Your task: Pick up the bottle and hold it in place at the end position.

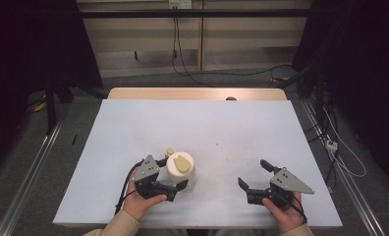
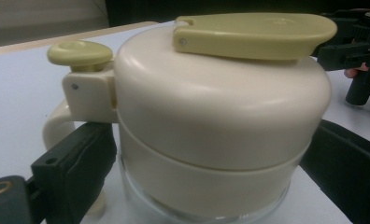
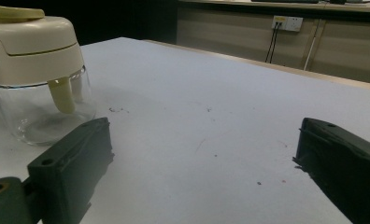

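A cream pot with a clear glass base, a flat yellowish lid tab and a round knob by its handle stands on the white table, front left. My left gripper is open, and its jaws stand on either side of the pot at the cream band. Contact with the pot is not clear. To the right, my right gripper is open and holds nothing. It faces left toward the pot across bare table. The left gripper view also catches that right gripper, far off.
Each gripper is held by a hand at the table's front edge. Small dark specks mark the white surface. A wooden strip runs along the far edge. Beyond it are cables and a wall socket.
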A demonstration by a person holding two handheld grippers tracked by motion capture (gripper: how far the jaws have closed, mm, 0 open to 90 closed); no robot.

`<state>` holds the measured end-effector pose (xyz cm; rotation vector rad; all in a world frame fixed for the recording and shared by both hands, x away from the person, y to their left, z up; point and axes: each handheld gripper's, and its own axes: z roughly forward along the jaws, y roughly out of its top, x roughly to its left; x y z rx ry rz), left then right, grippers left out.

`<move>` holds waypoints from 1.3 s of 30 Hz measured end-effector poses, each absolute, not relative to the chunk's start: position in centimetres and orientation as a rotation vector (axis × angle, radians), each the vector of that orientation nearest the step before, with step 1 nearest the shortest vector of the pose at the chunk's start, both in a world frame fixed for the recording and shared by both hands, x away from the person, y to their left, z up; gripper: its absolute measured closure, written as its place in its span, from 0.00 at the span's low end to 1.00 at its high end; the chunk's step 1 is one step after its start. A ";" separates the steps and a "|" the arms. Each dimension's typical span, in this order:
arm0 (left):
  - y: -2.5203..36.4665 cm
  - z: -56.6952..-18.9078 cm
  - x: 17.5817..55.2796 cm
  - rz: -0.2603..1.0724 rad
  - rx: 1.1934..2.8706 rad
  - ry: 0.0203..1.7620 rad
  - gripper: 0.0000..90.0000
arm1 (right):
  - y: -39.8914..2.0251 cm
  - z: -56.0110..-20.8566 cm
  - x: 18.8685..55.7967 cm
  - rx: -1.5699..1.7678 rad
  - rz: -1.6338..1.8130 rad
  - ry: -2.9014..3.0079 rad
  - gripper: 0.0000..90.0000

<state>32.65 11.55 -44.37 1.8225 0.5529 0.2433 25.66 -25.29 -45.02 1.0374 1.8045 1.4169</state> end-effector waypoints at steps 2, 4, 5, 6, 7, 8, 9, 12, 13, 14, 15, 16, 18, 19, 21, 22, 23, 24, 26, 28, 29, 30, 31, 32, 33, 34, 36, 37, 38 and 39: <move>11.4 -44.4 32.7 0.250 1.823 0.559 0.05 | -25.3 -45.0 25.7 1.038 1.416 1.806 0.04; 11.2 -44.5 32.7 0.254 1.821 0.567 0.05 | -25.3 -45.0 25.7 1.037 1.417 1.805 0.04; 11.2 -44.5 32.8 0.259 1.821 0.567 0.05 | -25.3 -45.0 25.7 1.036 1.417 1.805 0.04; 11.1 -44.5 32.8 0.256 1.819 0.574 0.05 | -25.3 -45.0 25.7 1.036 1.417 1.805 0.04; 11.0 -44.5 32.8 0.261 1.820 0.576 0.05 | -25.3 -45.0 25.7 1.037 1.417 1.805 0.04; 10.8 -44.5 32.8 0.266 1.821 0.575 0.05 | -25.3 -45.0 25.7 1.037 1.417 1.805 0.04; 10.7 -44.6 32.7 0.269 1.819 0.578 0.05 | -25.3 -45.0 25.7 1.036 1.417 1.805 0.04; 10.4 -44.7 32.7 0.284 1.820 0.588 0.05 | -25.3 -45.0 25.7 1.036 1.416 1.805 0.04; 10.3 -44.7 32.7 0.289 1.818 0.589 0.05 | -25.3 -45.0 25.7 1.037 1.416 1.805 0.04; 10.2 -44.7 32.7 0.289 1.817 0.593 0.04 | -25.3 -45.0 25.7 1.036 1.416 1.805 0.04; 10.1 -44.7 32.7 0.292 1.816 0.597 0.04 | -25.3 -45.0 25.7 1.035 1.415 1.805 0.04; 10.1 -44.7 32.8 0.294 1.815 0.599 0.04 | -25.3 -45.0 25.7 1.035 1.415 1.805 0.04; 9.9 -44.8 32.7 0.302 1.812 0.606 0.04 | -25.3 -45.0 25.7 1.035 1.415 1.805 0.04; 9.8 -44.8 32.7 0.309 1.810 0.610 0.04 | -25.3 -45.0 25.7 1.034 1.415 1.805 0.04; 9.6 -44.9 32.7 0.327 1.814 0.613 0.04 | -25.3 -45.0 25.7 1.035 1.415 1.805 0.04; 9.5 -44.9 32.7 0.335 1.813 0.613 0.04 | -25.3 -45.0 25.7 1.034 1.415 1.805 0.04; 9.4 -44.9 32.6 0.338 1.812 0.620 0.04 | -25.3 -45.0 25.7 1.035 1.416 1.805 0.04; 9.3 -44.9 32.6 0.343 1.809 0.624 0.04 | -25.3 -45.0 25.7 1.034 1.416 1.805 0.04; 9.3 -45.0 32.6 0.346 1.806 0.630 0.05 | -25.3 -45.0 25.7 1.036 1.417 1.804 0.04; 9.2 -44.9 32.5 0.347 1.805 0.636 0.05 | -25.3 -45.0 25.6 1.036 1.417 1.804 0.04; 9.2 -44.9 32.5 0.347 1.801 0.640 0.05 | -25.3 -45.0 25.6 1.036 1.417 1.804 0.04; 9.1 -44.9 32.5 0.350 1.799 0.641 0.05 | -25.3 -45.0 25.7 1.035 1.417 1.805 0.04; 9.1 -44.9 32.5 0.355 1.797 0.641 0.05 | -25.3 -45.0 25.7 1.036 1.418 1.805 0.04; 9.0 -44.9 32.4 0.362 1.797 0.639 0.06 | -25.3 -45.0 25.7 1.037 1.418 1.804 0.04; 9.0 -44.9 32.3 0.369 1.795 0.643 0.06 | -25.3 -45.0 25.7 1.038 1.420 1.803 0.04; 8.9 -44.9 32.2 0.378 1.795 0.645 0.06 | -25.3 -45.0 25.6 1.039 1.421 1.802 0.04; 8.7 -44.8 32.0 0.391 1.796 0.640 0.06 | -25.3 -44.9 25.6 1.037 1.423 1.798 0.04; 8.7 -44.8 32.0 0.391 1.796 0.640 0.06 | -25.4 -44.9 25.6 1.034 1.425 1.797 0.04; 8.7 -44.8 32.0 0.394 1.796 0.639 0.06 | -25.4 -44.9 25.6 1.035 1.424 1.795 0.04; 8.7 -44.7 32.0 0.392 1.796 0.641 0.06 | -25.4 -44.9 25.6 1.035 1.424 1.795 0.04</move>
